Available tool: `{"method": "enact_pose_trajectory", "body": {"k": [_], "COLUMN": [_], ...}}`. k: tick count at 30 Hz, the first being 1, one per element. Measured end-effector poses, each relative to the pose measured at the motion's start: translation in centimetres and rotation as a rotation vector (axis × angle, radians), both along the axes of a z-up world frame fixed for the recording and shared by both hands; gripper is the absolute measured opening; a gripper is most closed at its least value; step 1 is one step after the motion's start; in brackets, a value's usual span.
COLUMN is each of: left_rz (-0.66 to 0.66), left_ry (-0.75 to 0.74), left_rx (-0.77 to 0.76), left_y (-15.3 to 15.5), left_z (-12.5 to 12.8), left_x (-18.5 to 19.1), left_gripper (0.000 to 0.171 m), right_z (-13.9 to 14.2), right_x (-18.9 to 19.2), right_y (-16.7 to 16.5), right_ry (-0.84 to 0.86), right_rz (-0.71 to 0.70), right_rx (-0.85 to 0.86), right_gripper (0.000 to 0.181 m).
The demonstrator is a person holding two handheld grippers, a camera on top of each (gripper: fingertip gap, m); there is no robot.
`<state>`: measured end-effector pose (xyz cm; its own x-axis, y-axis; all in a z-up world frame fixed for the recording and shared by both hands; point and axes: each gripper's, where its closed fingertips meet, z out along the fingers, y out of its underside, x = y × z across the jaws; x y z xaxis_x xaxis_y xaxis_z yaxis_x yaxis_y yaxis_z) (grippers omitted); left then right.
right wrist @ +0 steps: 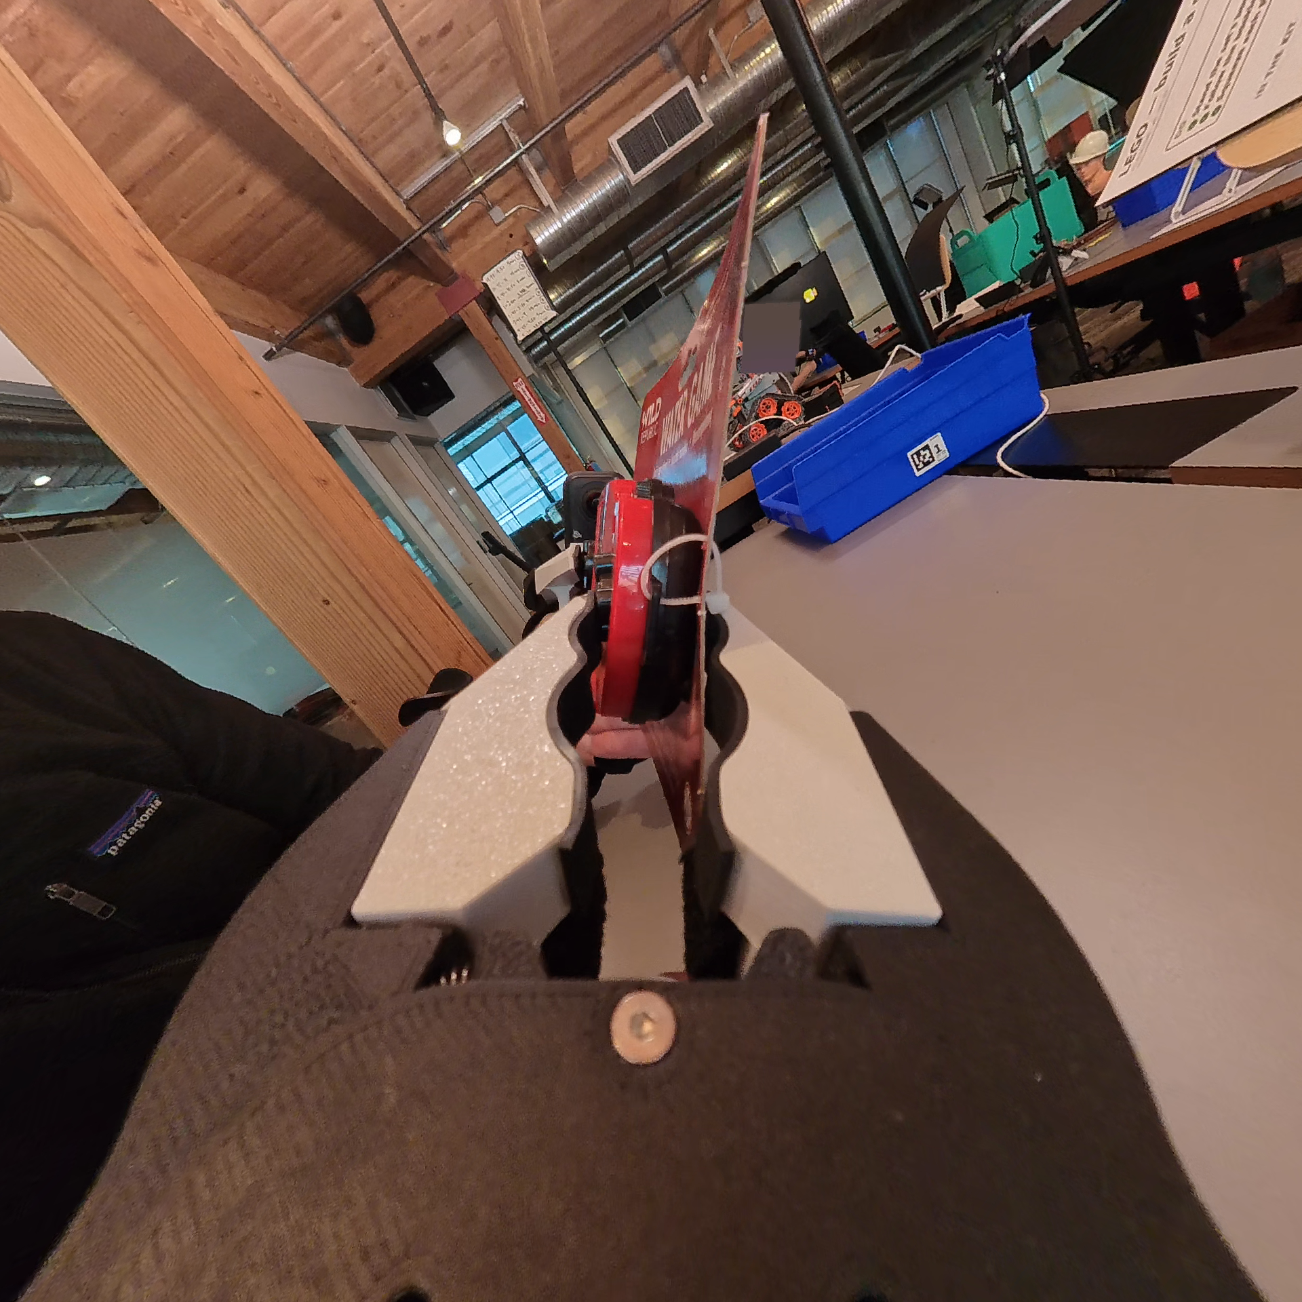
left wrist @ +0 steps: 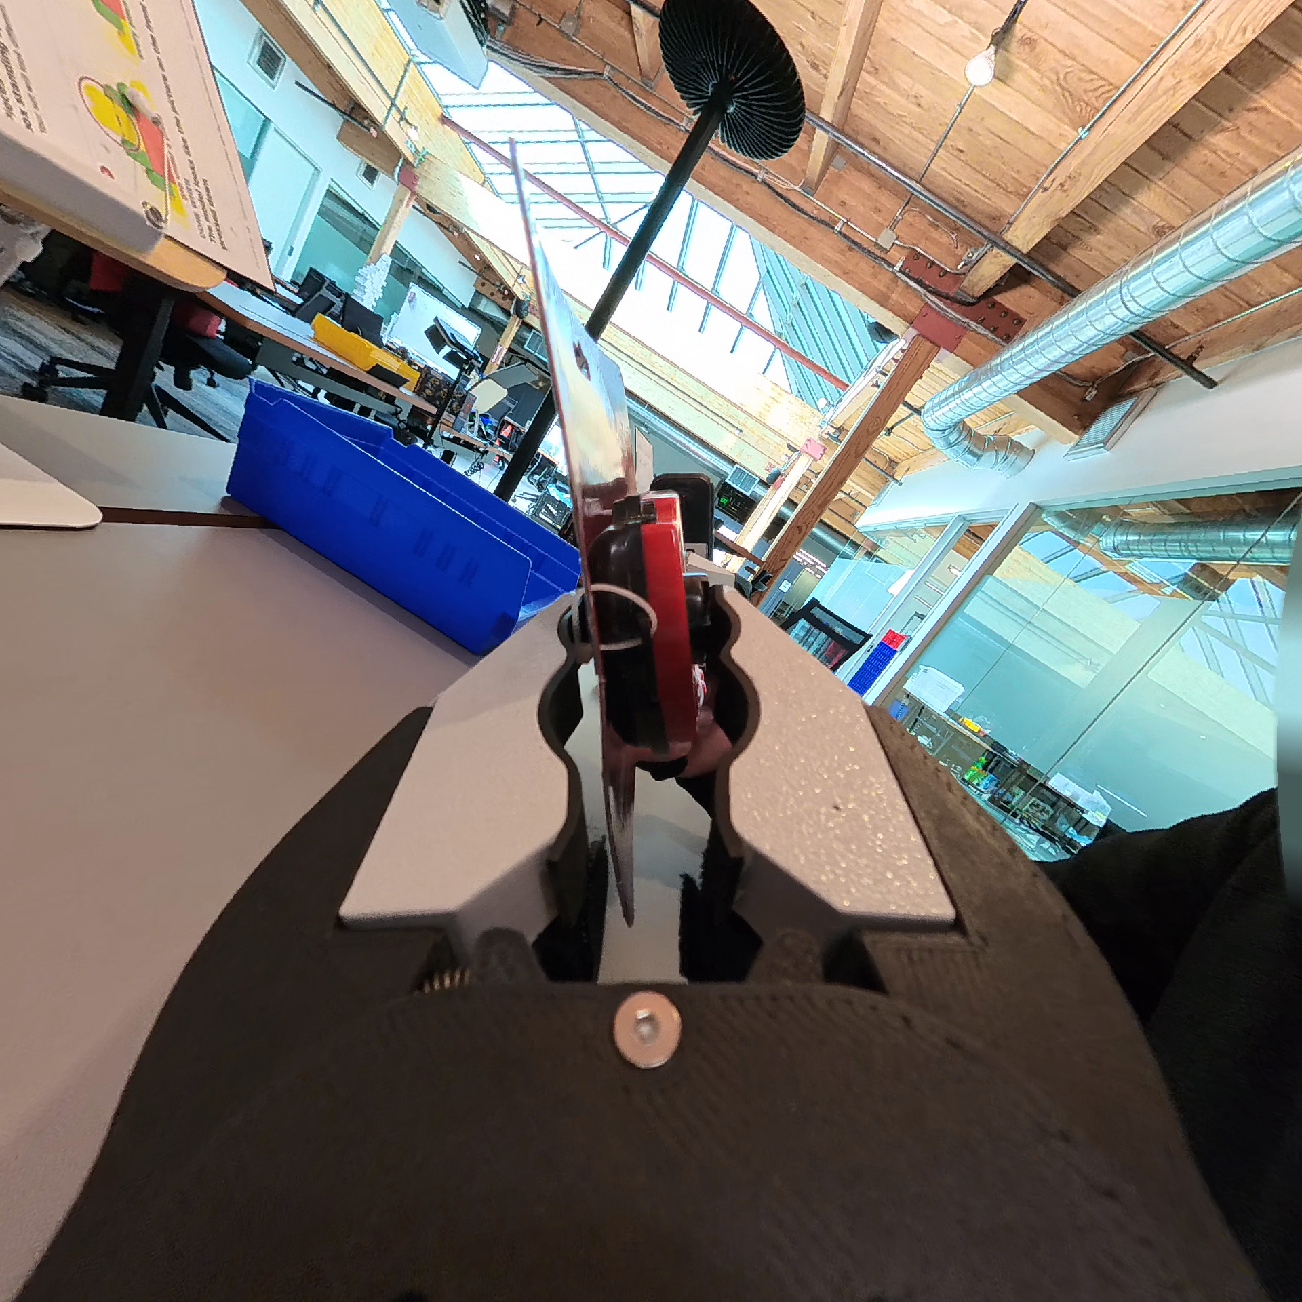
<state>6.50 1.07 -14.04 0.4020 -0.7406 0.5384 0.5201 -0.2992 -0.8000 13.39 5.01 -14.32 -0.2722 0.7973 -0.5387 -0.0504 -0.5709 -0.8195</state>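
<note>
Red and black, a flat toy (left wrist: 645, 627) tied by a white zip tie (right wrist: 687, 571) to a tall backing card (left wrist: 574, 394) stands edge-on, lifted above the grey table (left wrist: 211, 669). Both the left gripper (left wrist: 645, 634) and right gripper (right wrist: 648, 634) are clamped on it from opposite ends. A blue bin (right wrist: 909, 437) sits on the table beyond.

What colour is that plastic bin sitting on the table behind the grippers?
The bin is bright blue, seen best in the right wrist view.
</note>
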Motion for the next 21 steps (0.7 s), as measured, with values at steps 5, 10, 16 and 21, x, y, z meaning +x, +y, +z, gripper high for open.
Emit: {"method": "enact_pose_trajectory", "body": {"k": [5,10,16,21], "left_rz": [0.003,0.003,0.016,0.006], "left_ry": [0.002,-0.012,-0.020,-0.025], "left_rx": [-0.005,0.010,0.009,0.009], "left_y": [0.11,0.06,0.15,0.14], "left_z": [-0.17,0.11,0.22,0.21], "left_x": [0.03,-0.04,-0.31,-0.16], "left_gripper": [0.034,0.031,0.028,0.027], "right_z": [-0.06,0.16,0.31,0.61], "right_x": [0.10,0.02,-0.14,0.06], "right_y": [-0.10,-0.09,0.14,0.25], "right_ry": [-0.018,0.007,0.023,0.056], "right_rz": [0.000,0.008,-0.011,-0.001], "right_rx": [0.008,-0.020,-0.039,-0.064], "right_gripper": [0.023,0.027,0.034,0.031]}}
